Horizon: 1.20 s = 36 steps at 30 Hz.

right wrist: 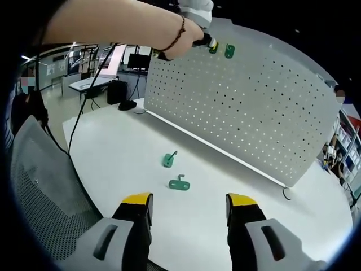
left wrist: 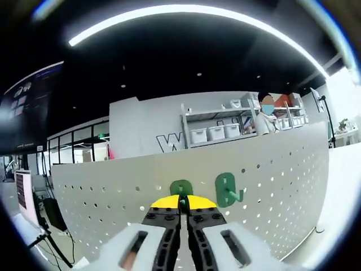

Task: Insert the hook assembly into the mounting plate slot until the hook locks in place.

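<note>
The left hand-held gripper (left wrist: 181,212), jaws clamped on a green hook (left wrist: 181,189), presses it at the pegboard (left wrist: 282,186), left of 1 mounted hook (left wrist: 227,189). The right hand-held gripper (right wrist: 189,209) hangs apart over 2 spare hooks (right wrist: 179,183) on the table (right wrist: 113,147).

White perforated mounting plate (right wrist: 248,107) is standing upright on the white table (right wrist: 141,152); two green plastic hooks (right wrist: 170,160) (right wrist: 179,183) are lying before it, another green hook (left wrist: 227,189) hanging on its upper part.
</note>
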Each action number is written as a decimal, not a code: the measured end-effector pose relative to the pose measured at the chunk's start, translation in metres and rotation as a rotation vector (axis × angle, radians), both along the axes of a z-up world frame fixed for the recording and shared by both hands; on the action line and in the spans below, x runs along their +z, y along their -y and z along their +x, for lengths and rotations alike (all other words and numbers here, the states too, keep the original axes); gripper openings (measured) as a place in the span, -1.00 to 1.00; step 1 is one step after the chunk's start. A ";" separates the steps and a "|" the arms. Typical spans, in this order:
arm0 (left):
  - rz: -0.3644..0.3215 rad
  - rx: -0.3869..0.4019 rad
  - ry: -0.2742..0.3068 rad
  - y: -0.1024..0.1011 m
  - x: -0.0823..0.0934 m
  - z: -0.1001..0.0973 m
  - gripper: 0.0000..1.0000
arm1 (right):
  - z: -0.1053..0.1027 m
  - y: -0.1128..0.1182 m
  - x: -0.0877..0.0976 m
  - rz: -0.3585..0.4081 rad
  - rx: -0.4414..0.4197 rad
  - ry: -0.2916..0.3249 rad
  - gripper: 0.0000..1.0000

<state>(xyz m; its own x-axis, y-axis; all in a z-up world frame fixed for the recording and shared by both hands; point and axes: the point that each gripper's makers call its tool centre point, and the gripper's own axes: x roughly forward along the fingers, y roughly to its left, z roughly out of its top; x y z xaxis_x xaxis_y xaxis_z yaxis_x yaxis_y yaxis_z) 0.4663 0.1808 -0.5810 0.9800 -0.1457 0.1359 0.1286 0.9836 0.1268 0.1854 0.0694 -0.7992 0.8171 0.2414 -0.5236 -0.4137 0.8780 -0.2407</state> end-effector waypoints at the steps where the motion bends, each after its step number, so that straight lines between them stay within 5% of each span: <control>1: 0.000 -0.002 -0.001 0.000 0.000 -0.001 -0.97 | 0.000 0.000 0.000 -0.002 0.000 -0.002 0.00; 6: 0.004 -0.029 -0.018 0.001 0.002 0.000 -0.95 | 0.001 0.001 0.005 0.004 -0.005 0.023 0.02; 10: -0.093 -0.061 -0.093 0.001 0.001 -0.001 -0.90 | 0.003 0.005 0.006 -0.001 -0.017 0.033 0.05; 12: -0.118 -0.104 -0.064 0.004 0.014 -0.008 -0.84 | 0.004 0.011 0.008 -0.007 -0.040 0.043 0.06; 14: -0.071 -0.122 -0.026 0.003 0.027 -0.017 -0.67 | 0.004 0.013 0.010 0.000 -0.047 0.050 0.06; 20: -0.086 -0.186 -0.035 -0.018 0.042 -0.046 -0.33 | 0.004 0.011 0.011 -0.001 -0.041 0.056 0.05; 28: -0.098 -0.255 -0.126 -0.045 0.033 -0.091 0.24 | 0.004 0.012 0.011 -0.001 -0.048 0.061 0.05; 36: -0.156 -0.302 -0.220 -0.060 0.007 -0.131 0.46 | 0.004 0.013 0.010 0.000 -0.051 0.054 0.05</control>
<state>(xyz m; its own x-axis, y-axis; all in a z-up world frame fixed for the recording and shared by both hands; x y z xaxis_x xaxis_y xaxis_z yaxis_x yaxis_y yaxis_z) 0.3352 0.2410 -0.5740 0.9043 -0.4259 -0.0293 0.4223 0.9026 -0.0838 0.1897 0.0564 -0.7892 0.8556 0.1984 -0.4781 -0.3543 0.8978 -0.2616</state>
